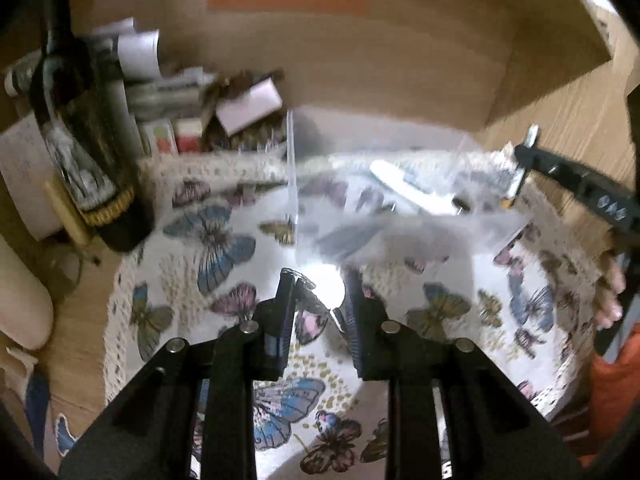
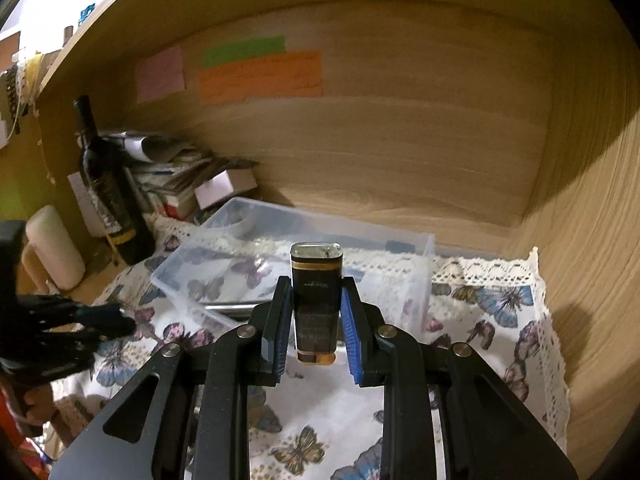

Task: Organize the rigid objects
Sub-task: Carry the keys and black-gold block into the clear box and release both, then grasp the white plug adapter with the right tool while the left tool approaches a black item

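My right gripper [image 2: 315, 294] is shut on a small black and gold lighter-like case [image 2: 316, 300] and holds it above the butterfly cloth [image 2: 480, 320], just in front of a clear plastic box [image 2: 248, 248]. The box holds a metal tool [image 2: 228, 307]; in the left wrist view the box [image 1: 400, 208] is blurred and shows white and dark items inside. My left gripper [image 1: 320, 280] hovers low over the cloth near the box, its jaws apart around a bright glare, nothing clearly held. The right gripper also shows at the right edge [image 1: 560, 172].
A dark wine bottle [image 2: 108, 184] stands at the back left beside a stack of papers and small boxes [image 2: 188, 180]. A cream cylinder [image 2: 54, 246] lies at the left. Wooden walls [image 2: 400, 140] enclose the back and right. Coloured notes [image 2: 260, 74] hang on the back wall.
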Available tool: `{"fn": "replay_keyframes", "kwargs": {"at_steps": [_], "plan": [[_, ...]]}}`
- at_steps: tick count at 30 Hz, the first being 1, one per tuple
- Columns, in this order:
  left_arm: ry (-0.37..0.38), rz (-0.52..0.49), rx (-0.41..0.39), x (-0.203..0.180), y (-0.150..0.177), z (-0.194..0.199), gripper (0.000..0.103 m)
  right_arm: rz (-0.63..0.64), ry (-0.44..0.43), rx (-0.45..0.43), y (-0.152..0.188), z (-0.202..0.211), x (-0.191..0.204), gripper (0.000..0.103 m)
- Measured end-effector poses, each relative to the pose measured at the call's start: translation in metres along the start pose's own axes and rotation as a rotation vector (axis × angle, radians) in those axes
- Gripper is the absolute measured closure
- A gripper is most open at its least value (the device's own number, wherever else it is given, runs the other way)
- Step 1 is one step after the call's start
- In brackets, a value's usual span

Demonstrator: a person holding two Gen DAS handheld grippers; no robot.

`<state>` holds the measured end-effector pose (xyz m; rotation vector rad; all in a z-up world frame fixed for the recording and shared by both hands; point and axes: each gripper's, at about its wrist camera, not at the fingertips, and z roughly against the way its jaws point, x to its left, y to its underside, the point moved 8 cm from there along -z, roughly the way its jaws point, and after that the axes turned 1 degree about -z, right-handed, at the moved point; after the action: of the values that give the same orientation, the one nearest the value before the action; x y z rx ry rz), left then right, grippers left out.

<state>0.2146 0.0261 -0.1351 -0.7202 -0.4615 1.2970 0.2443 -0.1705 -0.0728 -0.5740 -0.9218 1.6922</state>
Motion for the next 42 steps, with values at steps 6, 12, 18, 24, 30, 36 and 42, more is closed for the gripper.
{"fn": "replay_keyframes", "kwargs": {"at_steps": [6, 12, 18, 24, 30, 36, 42], "plan": [[0.037, -0.003, -0.094, -0.014, -0.039, 0.026, 0.079, -0.004, 0.021, -0.006, -0.009, -0.007, -0.009, 0.081], [0.086, 0.008, -0.166, -0.022, -0.078, 0.044, 0.079, 0.004, 0.043, 0.055, 0.0, -0.029, -0.017, 0.081], [0.112, 0.003, -0.191, -0.029, -0.108, 0.039, 0.094, 0.013, 0.062, 0.145, 0.024, -0.048, -0.022, 0.081], [0.086, -0.047, -0.167, -0.034, -0.116, 0.013, 0.094, 0.014, 0.067, 0.18, 0.032, -0.052, -0.026, 0.081], [0.06, -0.059, -0.08, -0.028, -0.097, -0.012, 0.094, 0.01, 0.055, 0.197, 0.033, -0.053, -0.026, 0.081], [0.035, -0.092, -0.016, -0.027, -0.072, -0.021, 0.084, -0.008, 0.048, 0.166, 0.026, -0.044, -0.022, 0.052], [0.007, -0.084, -0.017, -0.021, -0.057, -0.012, 0.057, -0.011, 0.034, 0.127, 0.018, -0.023, -0.009, 0.04]]}}
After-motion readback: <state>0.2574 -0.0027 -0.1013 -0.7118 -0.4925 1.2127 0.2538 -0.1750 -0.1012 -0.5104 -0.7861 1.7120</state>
